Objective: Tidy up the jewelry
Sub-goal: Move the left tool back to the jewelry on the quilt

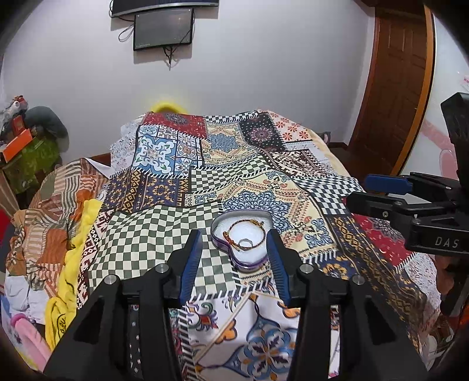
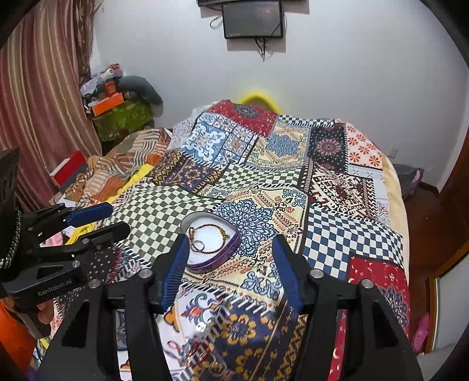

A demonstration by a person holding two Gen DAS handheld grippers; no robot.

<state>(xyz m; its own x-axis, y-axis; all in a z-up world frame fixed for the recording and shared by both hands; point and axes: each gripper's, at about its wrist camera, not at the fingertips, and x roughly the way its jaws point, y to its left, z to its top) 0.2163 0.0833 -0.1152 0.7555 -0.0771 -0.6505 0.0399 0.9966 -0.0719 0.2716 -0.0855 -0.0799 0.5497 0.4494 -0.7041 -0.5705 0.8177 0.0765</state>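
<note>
A heart-shaped purple jewelry box (image 1: 258,262) with a white lining lies open on the patchwork bedspread (image 1: 164,231). Inside it lie a brown cord bracelet (image 1: 234,227) and a silver ring (image 1: 245,242). My left gripper (image 1: 234,243) is open and empty, its fingers on either side of the box's near end, a little above it. The box (image 2: 225,253), bracelet (image 2: 205,227) and ring (image 2: 200,244) also show in the right wrist view. My right gripper (image 2: 228,249) is open and empty, with the box by its left finger. Loose jewelry (image 2: 202,348) lies blurred on the bedspread below it.
Each gripper shows in the other's view: the right one (image 1: 381,190) at the right, the left one (image 2: 99,219) at the left. Crumpled clothes (image 1: 52,228) pile along the bed's left side. A brown door (image 1: 395,88) stands at the right, a wall screen (image 1: 162,27) ahead.
</note>
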